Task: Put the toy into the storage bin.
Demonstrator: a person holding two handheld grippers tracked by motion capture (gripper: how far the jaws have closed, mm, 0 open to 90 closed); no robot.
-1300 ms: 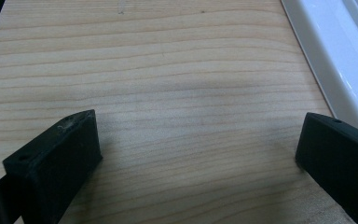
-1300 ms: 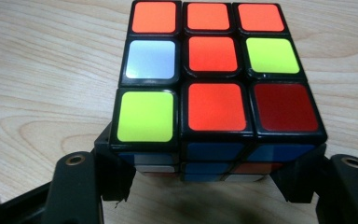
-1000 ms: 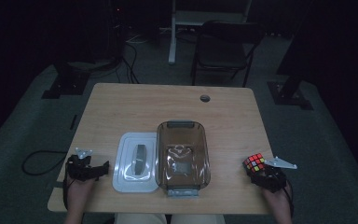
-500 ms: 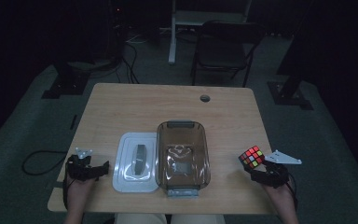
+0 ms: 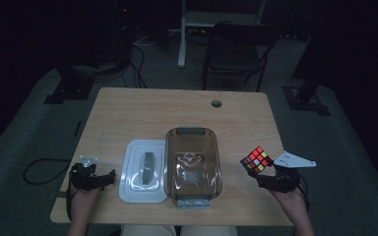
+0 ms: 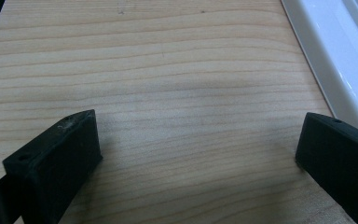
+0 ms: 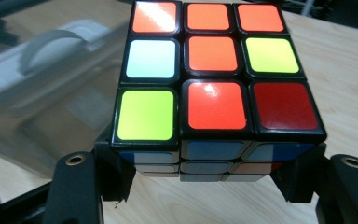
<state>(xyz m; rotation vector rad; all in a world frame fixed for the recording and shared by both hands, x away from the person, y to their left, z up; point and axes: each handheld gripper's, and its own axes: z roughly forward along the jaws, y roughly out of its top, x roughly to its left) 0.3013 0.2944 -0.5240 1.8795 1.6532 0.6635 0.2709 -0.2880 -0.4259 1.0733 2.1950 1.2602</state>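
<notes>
Right gripper view | puzzle cube (image 7: 216, 70) clamped between right hand-held gripper (image 7: 209, 179) jaws

I see a light wooden table (image 5: 142, 113) with rounded corners and a round cable hole (image 5: 216, 103) near its far edge. Two things lie directly on its near half: a white lid (image 5: 145, 170) with a grey handle along its middle, and just to its right a clear brownish container (image 5: 192, 167), standing open side up. The two sit side by side, edges close or touching; I cannot tell which. The table stands on a dark grey floor (image 5: 24, 137).
</notes>
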